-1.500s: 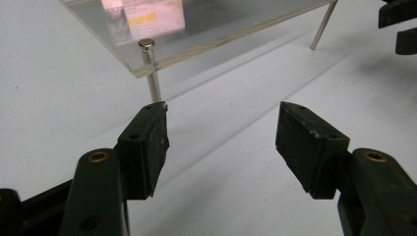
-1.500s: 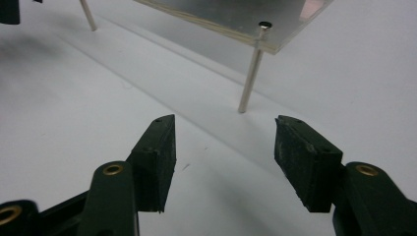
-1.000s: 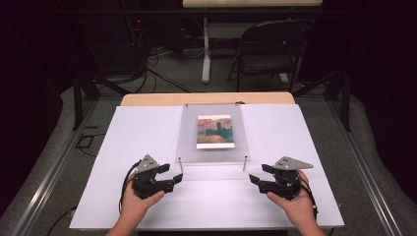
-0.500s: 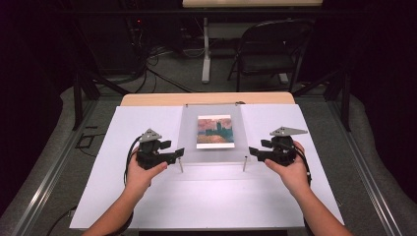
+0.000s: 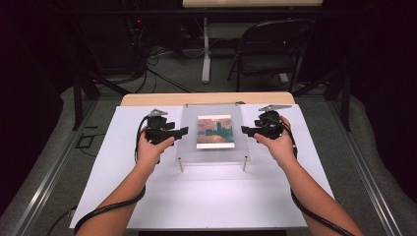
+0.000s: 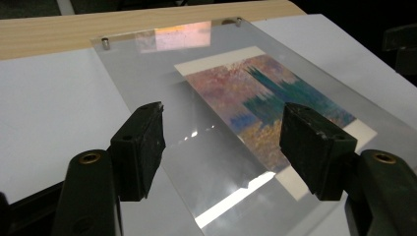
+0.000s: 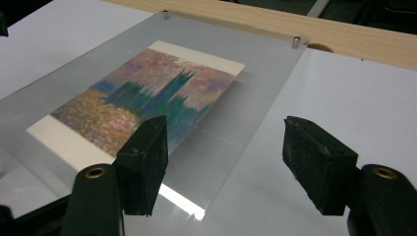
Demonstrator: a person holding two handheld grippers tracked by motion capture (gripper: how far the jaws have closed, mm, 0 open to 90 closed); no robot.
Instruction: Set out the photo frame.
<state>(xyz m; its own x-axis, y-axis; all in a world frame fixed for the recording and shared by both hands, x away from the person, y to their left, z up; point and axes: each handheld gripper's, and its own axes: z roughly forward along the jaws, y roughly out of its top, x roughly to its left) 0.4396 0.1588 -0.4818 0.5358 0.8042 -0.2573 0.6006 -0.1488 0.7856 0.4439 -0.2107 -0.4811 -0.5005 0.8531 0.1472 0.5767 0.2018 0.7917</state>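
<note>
White table (image 5: 147, 196): my left gripper (image 5: 183, 131) and right gripper (image 5: 245, 130), both wide and empty, flank the acrylic frame (image 5: 189, 147). Approach step; next, close on its 2 side edges.

Clear acrylic frame (image 5: 214, 140) lies flat near the middle of the white table (image 5: 206, 191), far edge close to the wooden strip. It is a transparent rectangular panel with small metal standoff pins at the corners; the two near pins (image 5: 181, 164) stand up from the front edge. Inside sits a print (image 5: 214, 132), portrait format with a cream border: pink-mauve sky, dark teal towers, orange-gold foreground. Glare streaks across the panel's near part.
</note>
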